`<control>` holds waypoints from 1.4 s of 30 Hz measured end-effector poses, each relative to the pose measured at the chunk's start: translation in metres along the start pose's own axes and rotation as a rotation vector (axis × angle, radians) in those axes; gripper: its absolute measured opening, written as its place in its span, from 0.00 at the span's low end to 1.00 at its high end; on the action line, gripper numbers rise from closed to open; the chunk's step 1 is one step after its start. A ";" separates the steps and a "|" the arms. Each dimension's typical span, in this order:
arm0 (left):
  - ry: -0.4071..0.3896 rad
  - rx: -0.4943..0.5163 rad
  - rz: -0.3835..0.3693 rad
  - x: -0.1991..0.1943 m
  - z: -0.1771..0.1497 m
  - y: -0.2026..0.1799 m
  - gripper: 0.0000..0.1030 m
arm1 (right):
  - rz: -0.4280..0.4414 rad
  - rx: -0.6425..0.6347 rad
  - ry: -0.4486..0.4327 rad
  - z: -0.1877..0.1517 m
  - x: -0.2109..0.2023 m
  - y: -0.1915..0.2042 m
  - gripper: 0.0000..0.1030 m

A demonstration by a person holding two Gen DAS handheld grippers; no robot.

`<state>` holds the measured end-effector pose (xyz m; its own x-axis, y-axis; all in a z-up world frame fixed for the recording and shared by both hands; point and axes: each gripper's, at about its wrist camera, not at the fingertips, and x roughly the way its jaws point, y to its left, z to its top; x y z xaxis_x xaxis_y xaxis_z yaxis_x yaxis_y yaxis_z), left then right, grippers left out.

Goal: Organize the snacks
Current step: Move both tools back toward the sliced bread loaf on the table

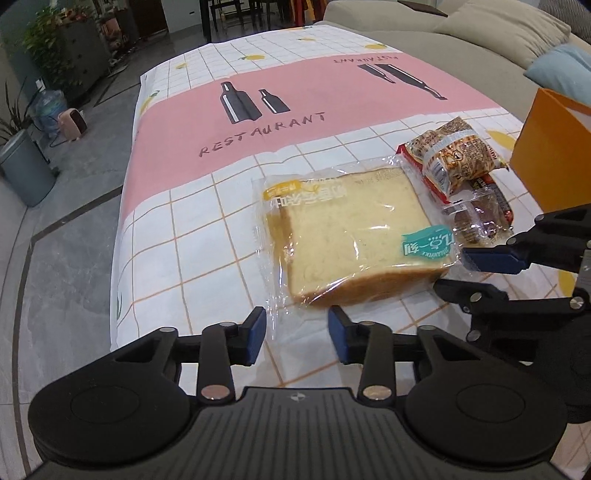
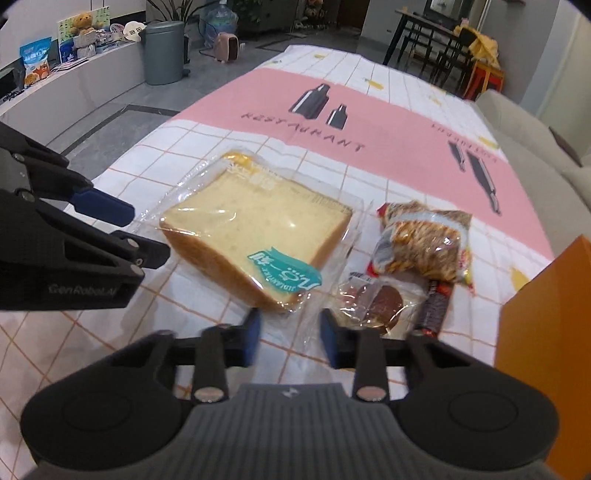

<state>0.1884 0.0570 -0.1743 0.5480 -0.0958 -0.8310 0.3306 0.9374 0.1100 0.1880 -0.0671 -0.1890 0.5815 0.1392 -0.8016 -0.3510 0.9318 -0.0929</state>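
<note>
Left wrist view: we have our left hand-held gripper [image 1: 297, 334] low over the table [image 1: 207, 236], its jaws partly spread with the clear wrapper edge of the bread pack [image 1: 354, 236] lying between them; the pads do not press on it. Our right hand-held gripper [image 2: 290, 338] comes in from the right, also partly spread, with the pack's near corner of film between its pads and nothing pinched yet. The bread pack lies flat in the near middle of the table. Just right of it sit a striped snack bag [image 2: 424, 243] on top of a red packet, a small clear-wrapped chocolate cake [image 2: 380, 302] and a dark bar [image 2: 436, 306]. An orange box [image 1: 550, 155] stands at the right edge.

We judge the step to be taking the bread pack from two sides. To do it well, we should bite on the sealed film margin, not the soft slice, close both sides evenly and lift level, so the thin film does not slip or tear. We should keep the right pads clear of the cake beside them.

The table wears a white grid cloth with a pink band, bottles and the word RESTAURANT. Around it we see a grey tiled floor, a grey bin [image 2: 164, 51], a water jug, plants, a beige sofa [image 1: 461, 33] on the right and a dining set far off.
</note>
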 end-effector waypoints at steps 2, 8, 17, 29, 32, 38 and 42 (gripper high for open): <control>-0.001 -0.006 0.006 0.001 0.000 0.001 0.30 | 0.006 0.001 -0.016 0.000 0.000 0.000 0.16; 0.033 -0.017 0.007 -0.003 -0.005 0.002 0.14 | 0.002 -0.024 -0.024 -0.009 -0.010 0.004 0.01; 0.134 -0.037 -0.029 -0.034 -0.039 -0.030 0.10 | 0.054 0.031 0.024 -0.043 -0.044 0.003 0.01; 0.116 -0.066 -0.109 -0.069 -0.055 -0.043 0.23 | 0.125 0.106 0.085 -0.085 -0.089 0.001 0.19; 0.071 -0.113 -0.122 -0.079 -0.047 -0.037 0.27 | 0.125 0.179 0.022 -0.081 -0.100 -0.009 0.47; 0.078 -0.159 -0.075 -0.059 -0.031 -0.028 0.27 | 0.131 0.402 -0.028 -0.066 -0.085 -0.033 0.55; 0.103 -0.158 -0.072 -0.046 -0.035 -0.031 0.21 | 0.170 0.528 -0.014 -0.068 -0.065 -0.042 0.63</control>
<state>0.1261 0.0443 -0.1584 0.4426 -0.1375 -0.8861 0.2373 0.9709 -0.0322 0.1152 -0.1376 -0.1734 0.5596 0.3036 -0.7711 -0.0276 0.9368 0.3488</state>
